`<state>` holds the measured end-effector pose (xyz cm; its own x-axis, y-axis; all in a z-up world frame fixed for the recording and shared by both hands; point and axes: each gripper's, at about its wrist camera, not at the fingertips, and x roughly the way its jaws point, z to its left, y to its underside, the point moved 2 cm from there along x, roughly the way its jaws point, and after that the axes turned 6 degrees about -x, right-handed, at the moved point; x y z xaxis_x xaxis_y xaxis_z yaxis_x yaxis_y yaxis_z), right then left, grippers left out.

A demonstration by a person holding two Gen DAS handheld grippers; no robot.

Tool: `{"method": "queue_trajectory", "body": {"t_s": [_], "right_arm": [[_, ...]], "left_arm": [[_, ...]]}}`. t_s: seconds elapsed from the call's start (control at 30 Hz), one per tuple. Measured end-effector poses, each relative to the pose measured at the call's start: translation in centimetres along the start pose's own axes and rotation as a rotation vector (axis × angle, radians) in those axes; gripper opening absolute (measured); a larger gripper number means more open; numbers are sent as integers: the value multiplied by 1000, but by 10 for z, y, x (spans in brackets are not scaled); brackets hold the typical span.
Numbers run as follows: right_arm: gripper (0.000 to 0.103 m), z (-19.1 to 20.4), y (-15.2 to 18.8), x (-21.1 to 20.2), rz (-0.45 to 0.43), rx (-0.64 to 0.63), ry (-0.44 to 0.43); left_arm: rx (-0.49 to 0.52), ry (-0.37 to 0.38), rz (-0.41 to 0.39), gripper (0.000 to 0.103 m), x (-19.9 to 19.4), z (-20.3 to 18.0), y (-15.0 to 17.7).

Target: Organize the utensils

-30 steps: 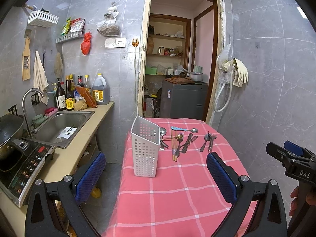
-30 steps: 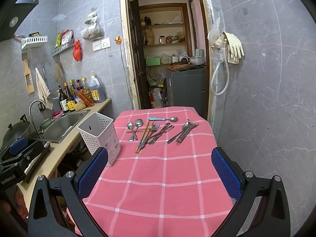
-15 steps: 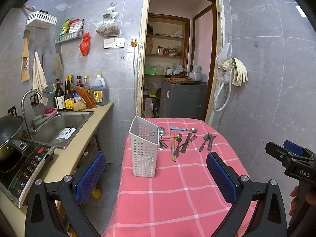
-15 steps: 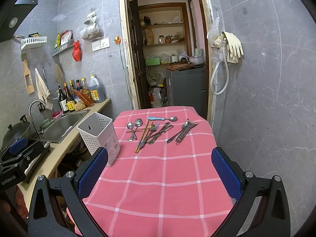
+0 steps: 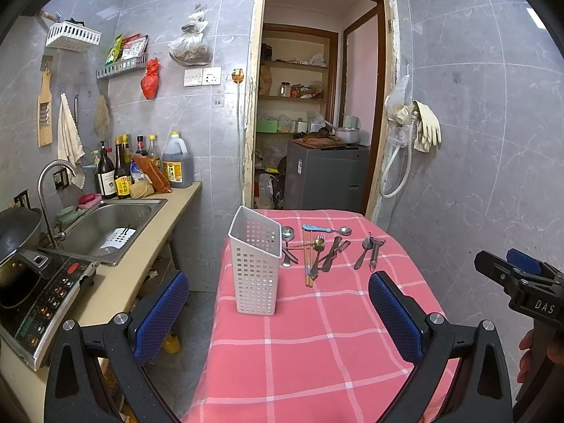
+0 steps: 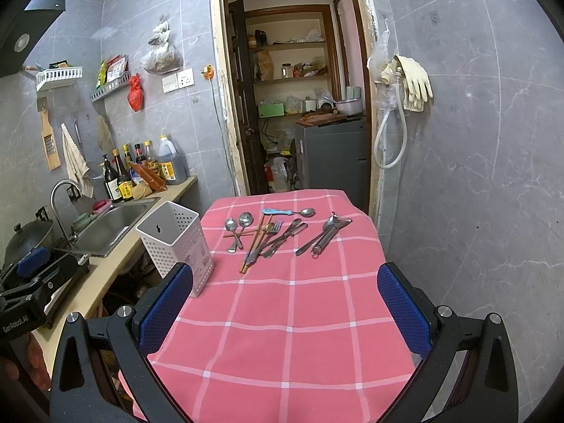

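A small grey-tiled kitchen holds a table under a pink checked cloth (image 6: 289,317), with an open pantry doorway at upper centre.

The left gripper (image 5: 278,312) sits at the bottom of its own view, level and facing the table's near left edge, its blue-padded jaws spread wide with nothing between them. Just past it, at frame centre, a white perforated utensil holder (image 5: 255,264) stands upright on the cloth. The right gripper (image 6: 285,303) occupies the bottom of its view, also level, jaws wide apart and empty, hovering over the near half of the cloth.

Beyond both, in the middle of each frame, the utensils (image 6: 268,234) lie loose on the table's far half: two spoons beside the holder, chopsticks, a fork, a blue-handled spoon (image 6: 287,212) lying crosswise at the back, and a metal peeler (image 6: 326,234) to the right.

In the left view, the right gripper's body shows at the right edge, with fingers around its handle. A sink (image 5: 105,224) and bottles fill the left.
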<state>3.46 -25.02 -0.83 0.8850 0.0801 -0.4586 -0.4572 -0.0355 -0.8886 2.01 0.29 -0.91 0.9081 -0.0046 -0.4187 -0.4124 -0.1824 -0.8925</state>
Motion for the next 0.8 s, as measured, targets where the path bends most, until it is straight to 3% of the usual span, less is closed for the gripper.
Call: {"method": "queue_trajectory", "body": {"t_s": [0.8], "right_arm": [[102, -7, 0, 0, 1, 10, 14]], "left_arm": [[10, 25, 7, 103, 5, -5, 3]]}}
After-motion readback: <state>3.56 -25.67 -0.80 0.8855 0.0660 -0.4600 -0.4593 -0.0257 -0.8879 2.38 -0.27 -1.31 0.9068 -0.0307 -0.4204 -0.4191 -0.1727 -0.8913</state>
